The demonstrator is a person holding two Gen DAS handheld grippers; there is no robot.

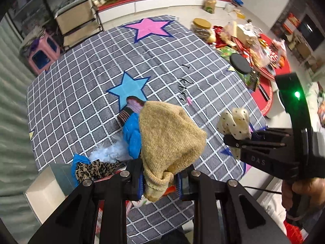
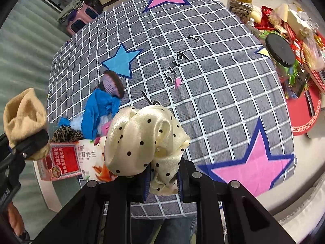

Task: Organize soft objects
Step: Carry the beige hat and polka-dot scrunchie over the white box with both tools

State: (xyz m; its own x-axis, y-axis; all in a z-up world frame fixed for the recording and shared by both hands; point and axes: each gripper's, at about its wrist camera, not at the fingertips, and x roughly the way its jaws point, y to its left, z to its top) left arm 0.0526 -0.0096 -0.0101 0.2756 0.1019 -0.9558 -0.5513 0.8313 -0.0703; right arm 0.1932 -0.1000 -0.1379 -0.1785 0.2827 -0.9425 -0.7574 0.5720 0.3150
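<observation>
While both tools are loaded and held above the checked cloth [image 2: 213, 101] on the counter, the step in hand looks like carrying, not picking. The left tool [image 1: 159, 180] is clamped on a tan knitted sock [image 1: 168, 140], which stands up and droops over the pile at the near left. The right tool [image 2: 163, 180] grips a cream polka-dot scrunchie [image 2: 142, 138], lifted off the cloth.

Still lying loose at the near left are a blue cloth [image 2: 99, 109], a leopard-print piece [image 2: 66, 134] and a purple-and-brown sock [image 2: 112, 83]. Just beside them sits a printed box [image 2: 67, 160]; whether it is the bin I cannot quite tell.

Next, each piece probably needs a place to be set down, with the grip eased only once it rests there.
</observation>
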